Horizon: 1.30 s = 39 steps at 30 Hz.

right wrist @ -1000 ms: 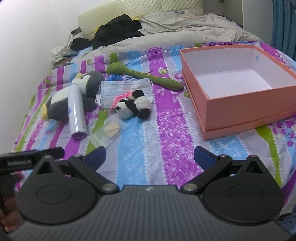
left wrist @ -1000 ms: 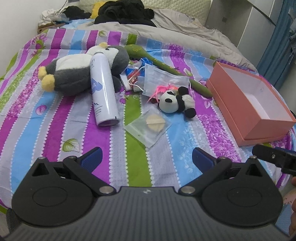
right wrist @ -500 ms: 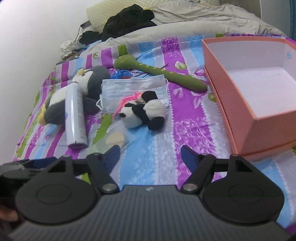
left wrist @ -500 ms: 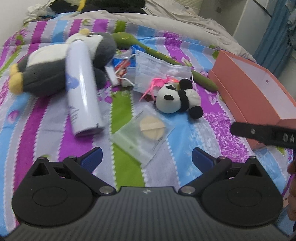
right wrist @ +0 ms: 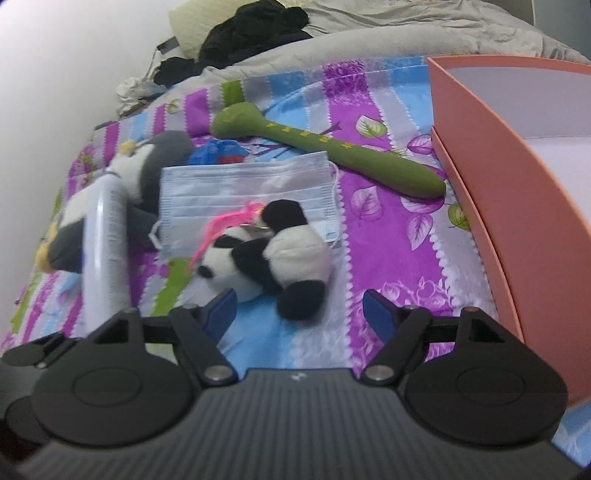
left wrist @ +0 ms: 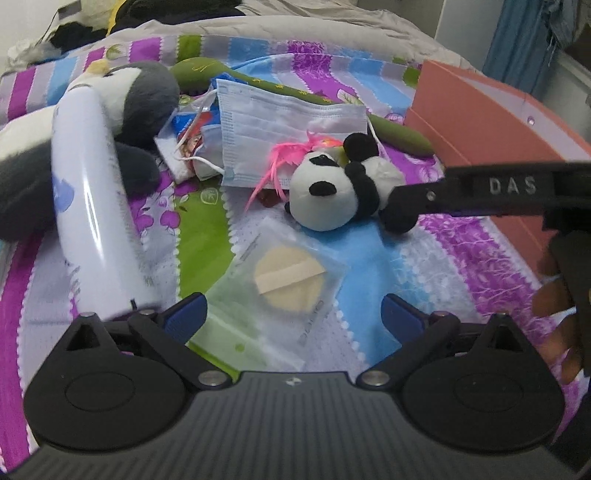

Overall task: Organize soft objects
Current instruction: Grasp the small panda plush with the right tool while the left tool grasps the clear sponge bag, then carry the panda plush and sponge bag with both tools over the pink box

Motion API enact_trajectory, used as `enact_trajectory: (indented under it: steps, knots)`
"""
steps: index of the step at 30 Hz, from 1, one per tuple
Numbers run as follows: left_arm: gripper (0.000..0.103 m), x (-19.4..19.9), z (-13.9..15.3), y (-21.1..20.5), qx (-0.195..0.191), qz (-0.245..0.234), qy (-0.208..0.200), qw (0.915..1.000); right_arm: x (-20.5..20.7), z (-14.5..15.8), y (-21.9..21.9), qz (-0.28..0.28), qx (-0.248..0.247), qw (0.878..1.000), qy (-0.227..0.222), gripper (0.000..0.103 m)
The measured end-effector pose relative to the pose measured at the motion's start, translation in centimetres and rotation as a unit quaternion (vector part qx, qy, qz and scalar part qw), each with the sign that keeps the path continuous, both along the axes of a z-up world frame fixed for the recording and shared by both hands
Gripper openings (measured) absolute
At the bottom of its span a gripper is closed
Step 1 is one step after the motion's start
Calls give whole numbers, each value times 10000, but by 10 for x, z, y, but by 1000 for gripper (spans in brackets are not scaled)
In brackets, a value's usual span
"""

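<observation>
A small panda plush [left wrist: 340, 192] [right wrist: 273, 254] lies on the striped bedspread. My right gripper [right wrist: 299, 314] is open, its fingers on either side of the panda's near end, not closed on it. My left gripper [left wrist: 291, 317] is open and empty over a clear packet with a round beige puff [left wrist: 290, 280]. A grey penguin plush [left wrist: 140, 99] [right wrist: 147, 173] lies at the left under a white spray can [left wrist: 92, 206] [right wrist: 105, 243]. A face mask [left wrist: 284, 122] [right wrist: 243, 195] and a green soft stick [right wrist: 328, 155] lie behind the panda.
An open salmon box [right wrist: 517, 177] [left wrist: 491, 122] stands at the right. The right gripper's arm [left wrist: 491, 192] crosses the left wrist view. Small printed packets [left wrist: 192, 144] lie by the mask. Dark clothes [right wrist: 251, 33] and a grey duvet are at the bed's far end.
Both grippers have moved forward and down toward the bed. The right one now has the panda between its open fingers; the left one now hovers over the puff packet.
</observation>
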<state>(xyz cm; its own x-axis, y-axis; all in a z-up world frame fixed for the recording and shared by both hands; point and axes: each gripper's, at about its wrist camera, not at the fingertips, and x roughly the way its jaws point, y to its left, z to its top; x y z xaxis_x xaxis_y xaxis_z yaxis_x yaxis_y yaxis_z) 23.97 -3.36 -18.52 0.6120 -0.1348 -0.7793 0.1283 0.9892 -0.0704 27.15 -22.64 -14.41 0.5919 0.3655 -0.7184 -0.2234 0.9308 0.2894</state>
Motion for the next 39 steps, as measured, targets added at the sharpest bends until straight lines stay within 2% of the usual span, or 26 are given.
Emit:
enact_trajectory:
  steps: [2, 4, 5, 7, 9, 10, 12, 13, 14, 16, 18, 22, 28, 39]
  knots:
    - [95, 3, -5, 1, 33, -3, 11, 10000, 7, -6, 0, 88, 151, 9998, 49, 77]
    - [84, 8, -12, 3, -33, -1, 154, 9999, 13, -10, 1, 126, 282, 9995, 65, 76]
    - [82, 10, -17, 5, -58, 7, 259, 9996, 16, -13, 3, 128, 244, 9996, 96, 76]
    - [82, 10, -20, 5, -15, -2, 177, 9998, 22, -18, 7, 103, 151, 9996, 192, 74]
    - [80, 11, -21, 3, 56, -13, 151, 9999, 28, -24, 8, 83, 159, 9995, 269, 69]
    - [75, 11, -23, 1, 145, 8, 138, 9998, 30, -27, 8, 96, 169, 9993, 307, 67]
    - [68, 11, -22, -1, 315, 62, 104, 9994, 32, -31, 11, 142, 105, 9992, 360, 55]
    - [61, 12, -22, 0, 308, 85, 107, 9994, 32, -32, 13, 181, 72, 9992, 361, 52]
    - [57, 12, -21, 2, 270, 136, 104, 9995, 31, -32, 15, 229, 47, 9991, 344, 44]
    - [41, 13, -18, 6, 149, 213, 140, 9996, 28, -29, 19, 269, -73, 9991, 314, 41]
    - [36, 12, -14, 9, 56, 308, 183, 9993, 25, -25, 21, 297, -205, 9990, 279, 32]
    - [25, 4, -7, 13, -155, 411, 189, 9989, 15, -17, 21, 252, -312, 9989, 252, 31]
    - [18, -16, 4, 17, -493, 597, 231, 9967, -7, -4, 18, 214, -466, 9985, 195, 29]
    - [16, -72, 25, 21, -875, 863, 198, 9922, -69, 13, 13, 140, -785, 9967, 150, 29]
